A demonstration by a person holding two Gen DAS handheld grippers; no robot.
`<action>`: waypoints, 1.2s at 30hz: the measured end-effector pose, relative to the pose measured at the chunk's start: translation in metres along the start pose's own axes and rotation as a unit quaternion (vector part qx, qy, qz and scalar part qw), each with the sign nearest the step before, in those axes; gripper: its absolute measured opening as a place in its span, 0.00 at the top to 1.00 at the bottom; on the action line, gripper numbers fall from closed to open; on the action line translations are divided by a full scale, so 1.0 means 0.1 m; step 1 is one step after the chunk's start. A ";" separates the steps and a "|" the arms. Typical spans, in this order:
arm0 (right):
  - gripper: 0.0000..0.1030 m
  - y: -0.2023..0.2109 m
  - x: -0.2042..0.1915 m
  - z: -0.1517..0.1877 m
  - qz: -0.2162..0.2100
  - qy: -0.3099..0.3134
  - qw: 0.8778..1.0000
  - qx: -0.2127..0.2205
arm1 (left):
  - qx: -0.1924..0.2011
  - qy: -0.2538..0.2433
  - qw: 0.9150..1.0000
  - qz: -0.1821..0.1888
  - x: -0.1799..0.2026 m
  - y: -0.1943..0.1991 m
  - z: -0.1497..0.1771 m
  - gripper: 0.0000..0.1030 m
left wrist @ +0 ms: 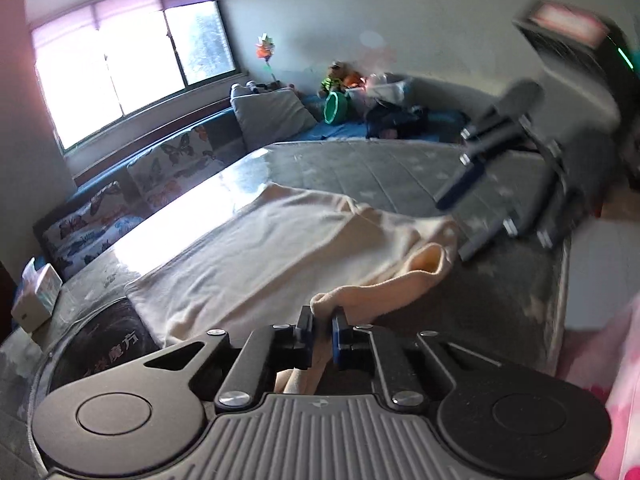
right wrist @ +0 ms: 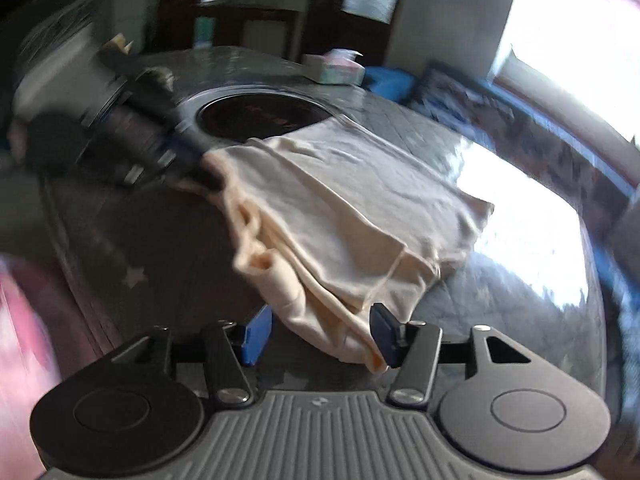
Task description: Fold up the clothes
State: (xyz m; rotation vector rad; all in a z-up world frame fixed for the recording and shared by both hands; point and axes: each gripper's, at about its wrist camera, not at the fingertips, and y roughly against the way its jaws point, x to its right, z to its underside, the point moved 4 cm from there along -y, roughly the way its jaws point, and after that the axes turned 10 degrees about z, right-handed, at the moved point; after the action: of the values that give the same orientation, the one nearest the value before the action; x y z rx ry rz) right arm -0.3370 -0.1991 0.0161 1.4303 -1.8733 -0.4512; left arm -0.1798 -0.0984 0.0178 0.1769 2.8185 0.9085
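My left hand-held gripper [left wrist: 322,322] pinches the cream shirt's [left wrist: 256,248] sleeve end. My right hand-held gripper [right wrist: 320,330] hangs wide at the hem; bare counter [right wrist: 520,288] beyond.

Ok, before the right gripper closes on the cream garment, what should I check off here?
1. Left gripper pinching the cream garment: ok.
2. Right gripper open: ok.
3. Cloth between the right fingers: ok, an edge lies there.
4. Garment flat on the table: not ok, near side bunched.
5. Single layer in the right gripper's gap: cannot tell.
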 end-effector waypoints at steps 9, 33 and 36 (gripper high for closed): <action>0.52 -0.33 -0.11 -0.10 0.003 0.037 0.998 0.042 | 0.005 0.044 0.999 0.019 -0.29 -0.07 -0.17 0.91; 0.89 -0.47 0.34 -0.43 -0.085 -0.078 0.993 0.004 | -0.047 -0.042 0.997 -0.055 -0.04 -0.09 0.41 0.58; 0.90 -0.45 0.31 -0.41 -0.075 -0.078 0.994 0.010 | -0.044 -0.044 0.997 -0.053 -0.09 -0.05 0.43 0.82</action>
State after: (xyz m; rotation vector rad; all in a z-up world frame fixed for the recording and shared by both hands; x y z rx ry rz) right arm -0.2809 -0.2364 0.0244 1.5949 -1.9035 -0.6355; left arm -0.1624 -0.0802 -0.0182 0.0547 2.6726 0.9744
